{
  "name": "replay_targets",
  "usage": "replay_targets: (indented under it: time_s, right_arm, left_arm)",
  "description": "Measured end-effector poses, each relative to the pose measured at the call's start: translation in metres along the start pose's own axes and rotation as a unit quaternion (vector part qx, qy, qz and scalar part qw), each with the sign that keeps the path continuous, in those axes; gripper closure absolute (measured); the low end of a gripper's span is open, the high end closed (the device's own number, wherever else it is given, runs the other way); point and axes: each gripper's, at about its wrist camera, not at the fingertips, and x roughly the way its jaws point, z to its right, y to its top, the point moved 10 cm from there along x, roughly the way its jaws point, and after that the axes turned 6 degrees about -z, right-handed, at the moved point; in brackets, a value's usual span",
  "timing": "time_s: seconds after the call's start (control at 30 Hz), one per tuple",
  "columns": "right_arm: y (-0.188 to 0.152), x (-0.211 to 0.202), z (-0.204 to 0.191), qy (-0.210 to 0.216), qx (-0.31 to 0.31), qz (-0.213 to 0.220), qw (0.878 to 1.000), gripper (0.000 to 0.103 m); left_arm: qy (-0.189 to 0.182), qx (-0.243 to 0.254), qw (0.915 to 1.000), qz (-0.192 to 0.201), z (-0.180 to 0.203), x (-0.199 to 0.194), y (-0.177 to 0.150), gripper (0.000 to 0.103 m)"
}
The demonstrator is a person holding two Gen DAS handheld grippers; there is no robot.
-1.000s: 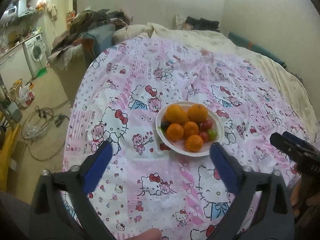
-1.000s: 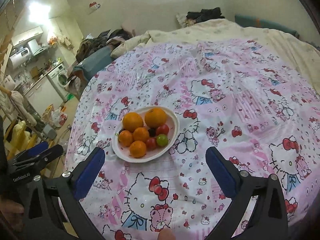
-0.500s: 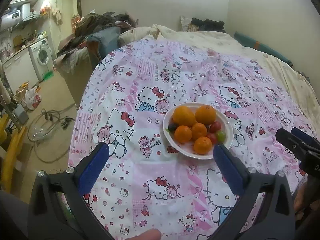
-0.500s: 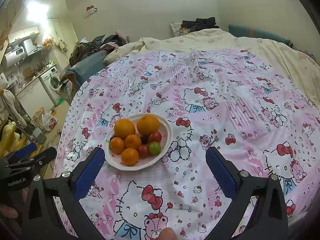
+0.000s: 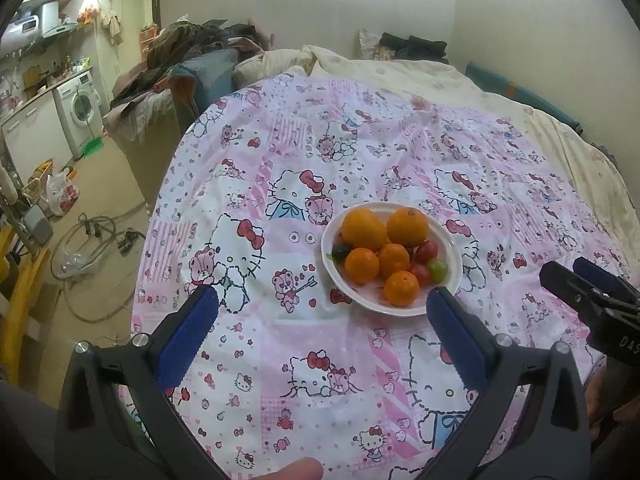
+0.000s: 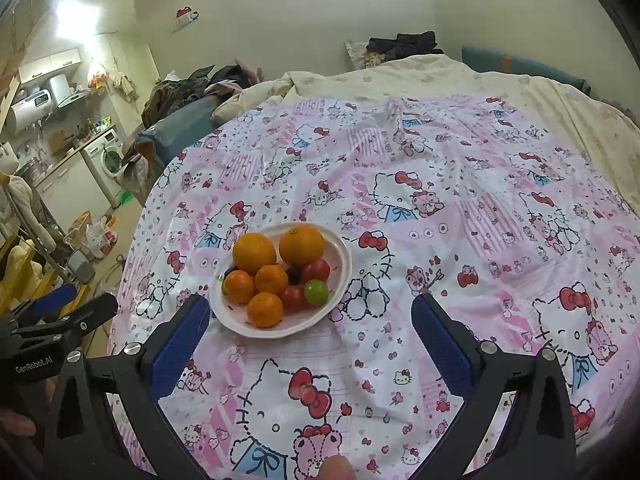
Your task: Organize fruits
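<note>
Both the left hand-held gripper (image 5: 322, 300) and right hand-held gripper (image 6: 310, 308) hover wide open and empty, short of the white plate (image 6: 340, 276) of fruit on the bed (image 6: 460, 216). Best approach: descend on the nearest small orange (image 6: 265, 309), straddling it alone. The plate's oval looks longest running left-right; the round fruits point nowhere.
</note>
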Motion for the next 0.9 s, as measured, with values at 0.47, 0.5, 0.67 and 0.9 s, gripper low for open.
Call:
replay_targets:
  time_s: [0.47, 0.5, 0.67, 0.9]
  right_arm:
    - [-0.002, 0.001, 0.0003, -0.002, -0.002, -0.003, 1.0, 0.0]
    - [-0.002, 0.0007, 0.0005, -0.002, -0.002, -0.003, 1.0, 0.0]
    - [-0.0016, 0.0009, 0.0002, -0.001, -0.001, -0.003, 1.0, 0.0]
    - [-0.0015, 0.0006, 0.0006, -0.001, -0.002, -0.003, 1.0, 0.0]
  left_arm:
    - [0.001, 0.004, 1.0, 0.002, 0.001, -0.001, 0.0004, 0.0]
    - [0.001, 0.003, 1.0, 0.003, 0.0011, -0.0007, 0.0005, 0.0]
    - [0.001, 0.006, 1.0, 0.004, 0.002, -0.0009, 0.0011, 0.0]
    - [0.001, 0.006, 1.0, 0.004, 0.002, -0.0015, 0.0013, 0.0]
